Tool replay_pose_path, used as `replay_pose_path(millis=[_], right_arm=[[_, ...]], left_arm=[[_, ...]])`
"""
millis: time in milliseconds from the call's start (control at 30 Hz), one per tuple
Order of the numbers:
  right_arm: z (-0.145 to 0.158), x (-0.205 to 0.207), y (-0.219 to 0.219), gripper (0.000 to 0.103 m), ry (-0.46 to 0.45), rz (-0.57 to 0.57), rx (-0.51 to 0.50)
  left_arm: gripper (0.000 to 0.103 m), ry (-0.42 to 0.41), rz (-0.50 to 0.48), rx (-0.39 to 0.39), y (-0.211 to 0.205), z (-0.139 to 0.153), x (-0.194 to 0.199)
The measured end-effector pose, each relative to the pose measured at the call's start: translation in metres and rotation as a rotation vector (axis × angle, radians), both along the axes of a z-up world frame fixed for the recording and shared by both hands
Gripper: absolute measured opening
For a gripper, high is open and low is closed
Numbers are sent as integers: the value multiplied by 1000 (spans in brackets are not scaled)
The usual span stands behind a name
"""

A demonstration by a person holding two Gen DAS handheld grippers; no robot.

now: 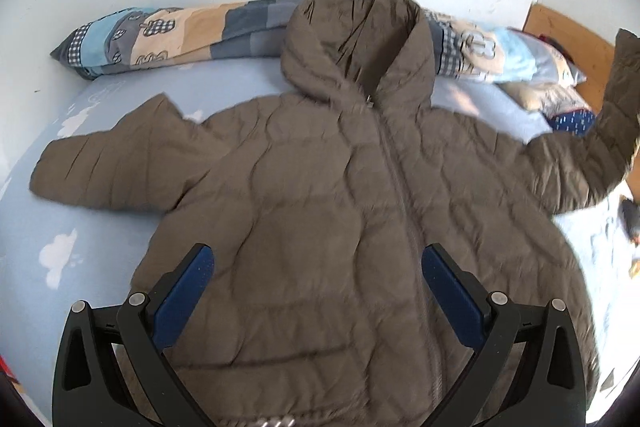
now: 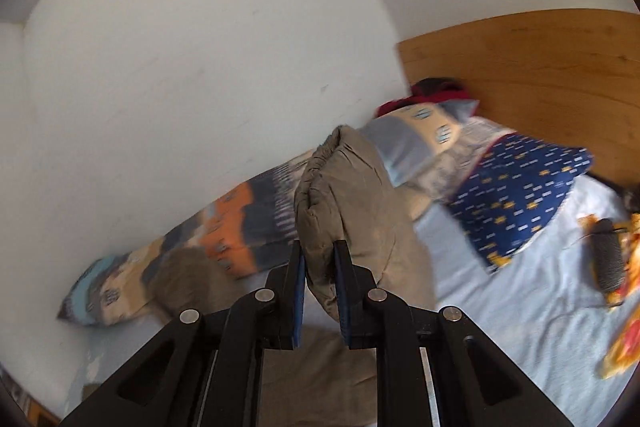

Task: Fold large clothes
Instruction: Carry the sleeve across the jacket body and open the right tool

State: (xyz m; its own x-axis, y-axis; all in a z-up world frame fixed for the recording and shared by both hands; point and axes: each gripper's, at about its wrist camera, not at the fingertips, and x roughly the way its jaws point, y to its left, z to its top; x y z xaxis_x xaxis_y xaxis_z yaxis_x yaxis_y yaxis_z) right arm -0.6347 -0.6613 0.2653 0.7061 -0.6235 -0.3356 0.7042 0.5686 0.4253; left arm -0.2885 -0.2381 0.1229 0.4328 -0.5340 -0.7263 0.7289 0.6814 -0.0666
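Observation:
A brown quilted hooded jacket [image 1: 320, 195] lies face up and zipped on a light blue bed sheet [image 1: 24, 235], hood toward the wall. Its left sleeve [image 1: 108, 167] lies flat. Its right sleeve [image 1: 600, 147] is lifted off the bed at the right edge. My left gripper [image 1: 318, 267] is open above the jacket's lower body, touching nothing. In the right wrist view my right gripper [image 2: 320, 263] is shut on the right sleeve's cuff [image 2: 340, 195], which stands up between the blue pads [image 2: 342, 291].
A long patchwork pillow [image 1: 160, 35] lies along the white wall behind the hood. A dark blue patterned pillow [image 2: 520, 195] and a wooden headboard [image 2: 540, 75] are to the right. A dark roller [image 2: 610, 259] and orange-yellow cloth [image 2: 624, 343] lie on the sheet at right.

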Motion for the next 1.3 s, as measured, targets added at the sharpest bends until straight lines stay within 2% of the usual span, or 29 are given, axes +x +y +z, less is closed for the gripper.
replay_pose_path(millis=[67, 200, 400, 567, 733, 1100, 1167, 1200, 1233, 1300], right_arm=[[1, 20, 15, 15, 14, 48, -7], [-4, 64, 39, 15, 58, 128, -32], [-22, 130, 75, 15, 119, 242, -46], [-56, 187, 107, 15, 220, 327, -48], [-94, 232, 133, 15, 313, 398, -52], [-201, 318, 200, 15, 521, 555, 0], [-215, 326, 207, 17, 552, 564, 4], [-220, 327, 210, 23, 554, 568, 2], [-223, 327, 210, 37, 546, 586, 10], [-221, 322, 208, 54, 522, 647, 59]], left_arm=[[103, -11, -11, -19, -14, 3, 2], [103, -95, -14, -17, -25, 5, 1], [103, -55, 36, -41, -21, 9, 32], [103, 2, 123, -71, -1, 12, 62], [103, 15, 192, -59, 14, 13, 80], [103, 65, 298, -92, 46, 18, 106], [103, 67, 300, -93, 47, 19, 107], [103, 67, 299, -95, 47, 19, 108], [103, 68, 298, -97, 47, 20, 108], [103, 70, 298, -103, 47, 21, 108]])
